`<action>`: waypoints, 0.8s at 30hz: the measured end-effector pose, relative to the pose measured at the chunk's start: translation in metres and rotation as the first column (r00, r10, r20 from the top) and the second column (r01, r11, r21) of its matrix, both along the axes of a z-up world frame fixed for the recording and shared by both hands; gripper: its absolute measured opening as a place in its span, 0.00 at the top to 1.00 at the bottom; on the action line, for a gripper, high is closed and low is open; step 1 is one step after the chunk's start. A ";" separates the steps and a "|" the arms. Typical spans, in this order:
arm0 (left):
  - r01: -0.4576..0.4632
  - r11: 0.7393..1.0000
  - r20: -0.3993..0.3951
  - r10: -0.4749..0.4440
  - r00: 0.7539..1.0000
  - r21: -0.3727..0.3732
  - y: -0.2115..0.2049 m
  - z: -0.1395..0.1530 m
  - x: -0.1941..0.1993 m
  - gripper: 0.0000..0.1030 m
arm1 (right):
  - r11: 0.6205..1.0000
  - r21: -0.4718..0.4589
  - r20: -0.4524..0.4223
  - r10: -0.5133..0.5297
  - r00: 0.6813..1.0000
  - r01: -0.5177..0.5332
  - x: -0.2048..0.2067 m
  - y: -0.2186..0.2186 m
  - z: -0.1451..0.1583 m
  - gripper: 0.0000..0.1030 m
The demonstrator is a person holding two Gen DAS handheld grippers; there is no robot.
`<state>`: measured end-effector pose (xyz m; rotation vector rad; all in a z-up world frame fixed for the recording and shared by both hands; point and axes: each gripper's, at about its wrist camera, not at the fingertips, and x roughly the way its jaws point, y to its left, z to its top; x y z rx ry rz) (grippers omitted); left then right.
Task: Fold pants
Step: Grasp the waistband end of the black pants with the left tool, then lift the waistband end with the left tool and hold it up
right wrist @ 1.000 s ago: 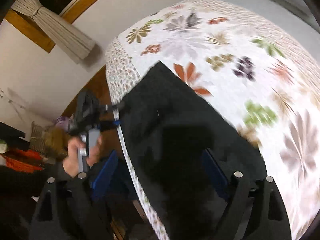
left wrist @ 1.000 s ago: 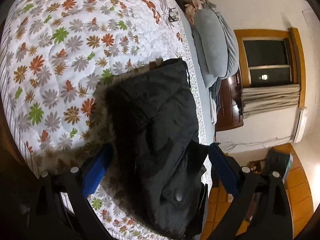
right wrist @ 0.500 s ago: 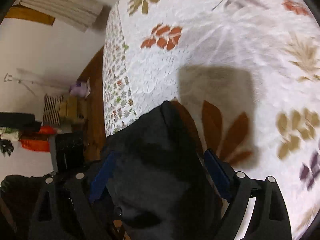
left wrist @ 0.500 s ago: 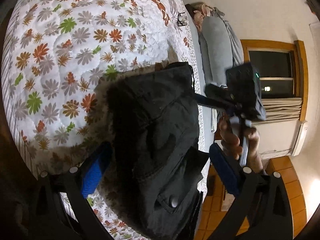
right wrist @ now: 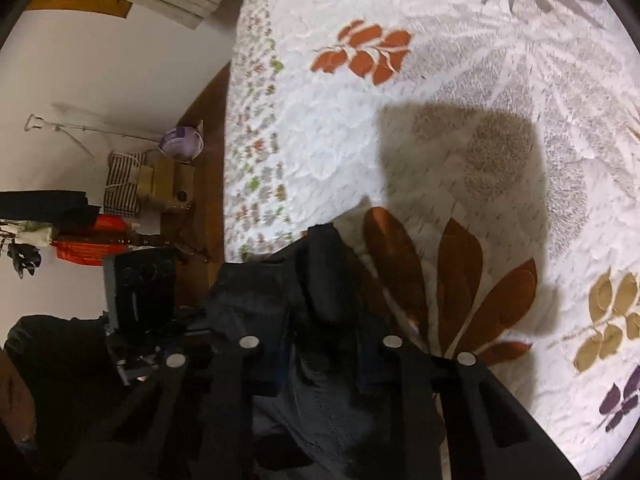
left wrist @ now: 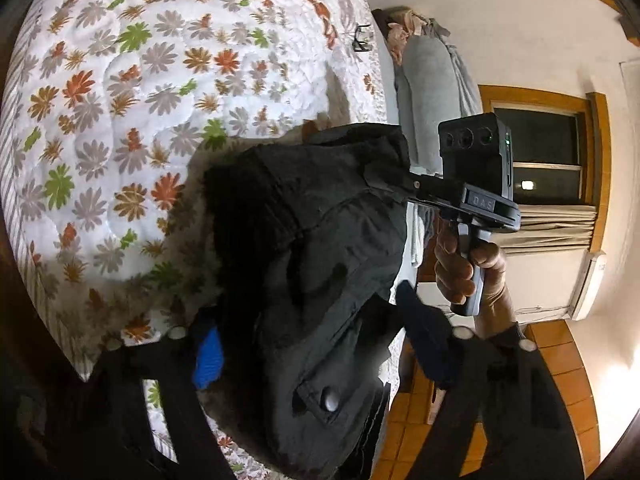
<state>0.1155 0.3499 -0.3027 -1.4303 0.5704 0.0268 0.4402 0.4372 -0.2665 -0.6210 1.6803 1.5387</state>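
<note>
Black pants (left wrist: 308,264) lie bunched on the flowered quilt (left wrist: 132,92) near the bed's edge, with a snap button facing up. My left gripper (left wrist: 320,344) is open, its blue-padded fingers on either side of the near end of the pants. My right gripper (right wrist: 320,356) is shut on a fold at the far corner of the pants (right wrist: 320,276). In the left wrist view the right gripper (left wrist: 404,192) pinches that corner, a hand on its handle.
A grey pillow and bedding (left wrist: 432,92) lie at the head of the bed. Glasses (left wrist: 362,40) rest on the quilt. A curtained window (left wrist: 544,168) and tiled floor (left wrist: 560,364) are beyond. Bags and boxes (right wrist: 160,184) stand by the wall.
My right gripper came in over the far corner of the pants and closed on it. My left gripper stayed open around the near end.
</note>
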 end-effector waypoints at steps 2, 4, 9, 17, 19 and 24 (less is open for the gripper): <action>0.005 1.000 0.003 -0.005 1.000 0.020 -0.001 0.003 0.000 0.45 | 1.000 0.008 0.009 0.000 1.000 0.000 -0.001 -0.003 0.009 0.79; 0.004 1.000 -0.001 -0.004 1.000 0.030 -0.002 0.004 0.002 0.49 | 1.000 0.014 0.018 -0.002 1.000 0.002 -0.004 -0.005 0.017 0.79; -0.017 1.000 -0.010 0.017 1.000 0.027 0.003 -0.001 0.004 0.75 | 1.000 -0.002 0.048 -0.003 0.999 0.003 -0.008 -0.002 0.019 0.79; -0.014 0.990 0.010 0.013 1.000 0.138 -0.006 0.022 0.005 0.84 | 0.999 0.032 0.078 -0.015 0.997 0.013 -0.017 -0.012 0.041 0.81; -0.006 0.982 0.012 0.004 1.000 0.187 -0.010 0.034 0.006 0.84 | 0.999 0.042 0.095 -0.021 0.995 0.017 -0.019 -0.018 0.053 0.81; 0.008 0.961 0.024 -0.016 1.000 0.278 -0.025 0.065 0.006 0.85 | 0.997 0.065 0.136 -0.046 0.990 0.038 -0.020 -0.034 0.081 0.81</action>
